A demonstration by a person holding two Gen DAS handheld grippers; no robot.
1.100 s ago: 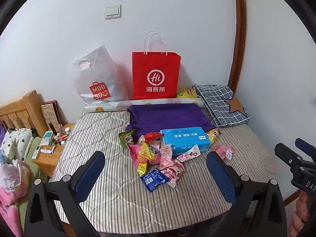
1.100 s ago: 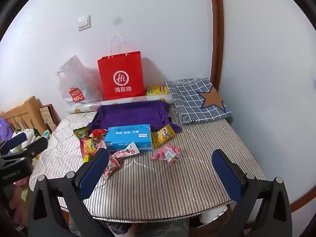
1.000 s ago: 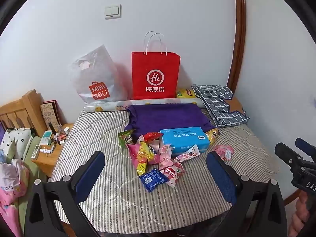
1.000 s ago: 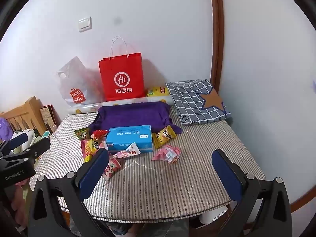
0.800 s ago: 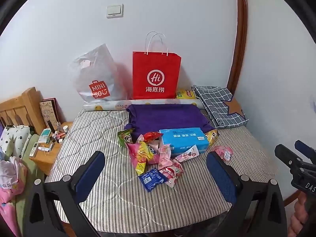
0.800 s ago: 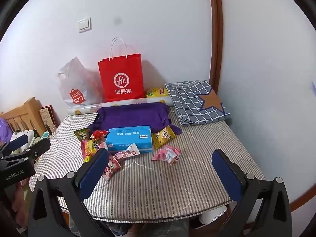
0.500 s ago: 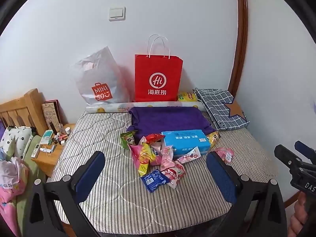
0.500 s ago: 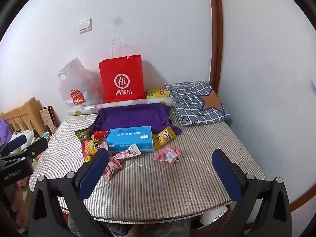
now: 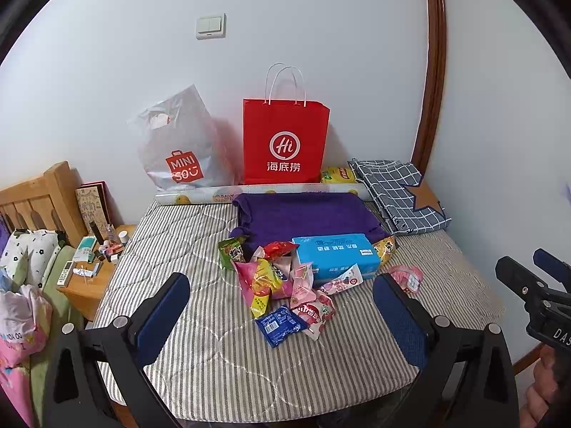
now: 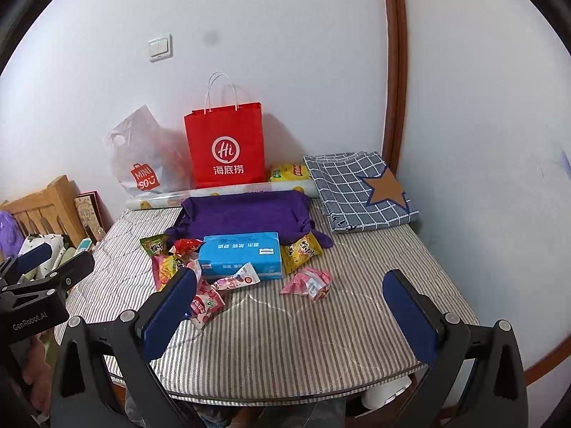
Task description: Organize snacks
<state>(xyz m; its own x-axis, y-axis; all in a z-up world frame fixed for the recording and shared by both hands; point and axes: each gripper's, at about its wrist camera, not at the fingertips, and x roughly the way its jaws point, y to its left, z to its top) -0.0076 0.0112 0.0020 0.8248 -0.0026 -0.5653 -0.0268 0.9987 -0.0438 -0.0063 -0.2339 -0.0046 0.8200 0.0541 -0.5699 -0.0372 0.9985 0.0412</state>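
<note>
A heap of small snack packets (image 9: 282, 285) lies on the striped table (image 9: 221, 363), left of and in front of a blue tissue box (image 9: 335, 255). A blue packet (image 9: 280, 325) lies nearest me. A pink packet (image 10: 309, 283) lies alone to the right, and a yellow packet (image 10: 301, 248) sits by the box's right end. The heap also shows in the right wrist view (image 10: 185, 267). My left gripper (image 9: 282, 287) is open and empty, held above the table's near edge. My right gripper (image 10: 291, 285) is open and empty, further right.
A red paper bag (image 9: 284, 146) and a white plastic bag (image 9: 178, 153) stand against the back wall. A purple cloth (image 9: 303, 215), a paper roll (image 9: 257, 190) and a folded checked cloth (image 9: 399, 192) lie behind. A cluttered bedside stand (image 9: 92, 267) is at left.
Both cameras have shifted slightly, so the table scene sits a little lower and to the right in view. Both grippers stay open and empty. No object has moved.
</note>
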